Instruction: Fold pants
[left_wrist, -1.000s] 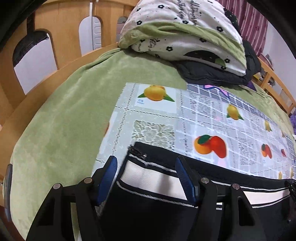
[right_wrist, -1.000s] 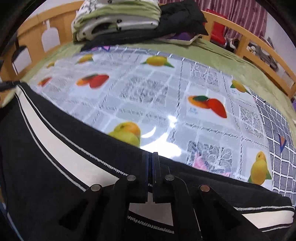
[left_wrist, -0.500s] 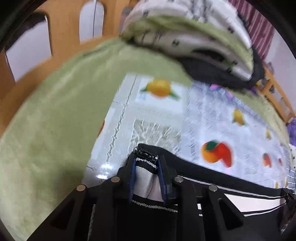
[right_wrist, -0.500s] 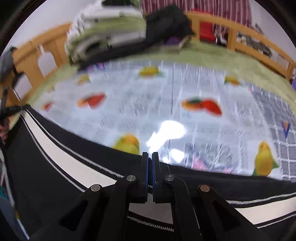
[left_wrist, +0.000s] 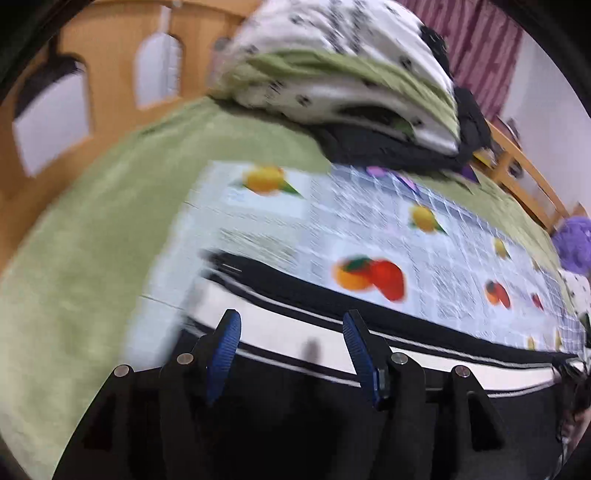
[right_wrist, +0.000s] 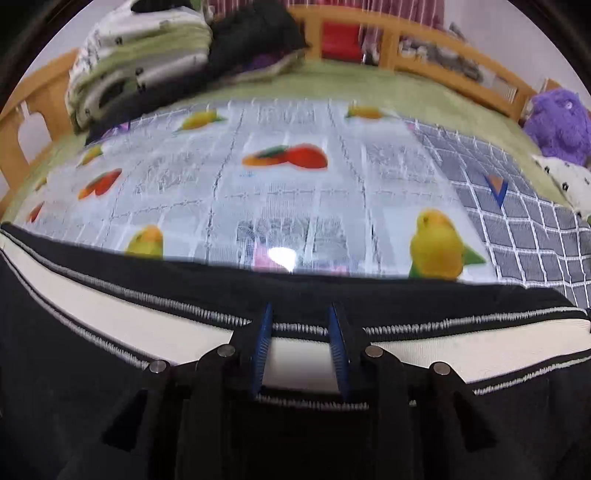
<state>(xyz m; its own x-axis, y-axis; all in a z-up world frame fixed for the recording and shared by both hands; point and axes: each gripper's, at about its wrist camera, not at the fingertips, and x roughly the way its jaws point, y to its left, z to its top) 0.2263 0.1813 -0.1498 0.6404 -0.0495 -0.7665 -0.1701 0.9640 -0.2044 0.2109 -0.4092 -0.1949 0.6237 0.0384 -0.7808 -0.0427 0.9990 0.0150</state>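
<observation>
Closest to me, my left gripper (left_wrist: 291, 325) and my right gripper (right_wrist: 301, 314) both have their blue-padded jaws parting, hanging over the white side stripe of the black fabric pants (right_wrist: 110, 369) with nothing pinched between the pads. Those pants lie flat along the near edge of the glossy fruit-printed plastic cloth (right_wrist: 295, 192) spread on the green plush bed blanket (left_wrist: 92, 240). Farther back sit a folded white-and-green floral quilt (left_wrist: 332, 74) and the wooden bed rail (right_wrist: 443, 62).

both grippers' fingers (left_wrist: 225, 343) (right_wrist: 263, 343) parting — tilted downward
</observation>
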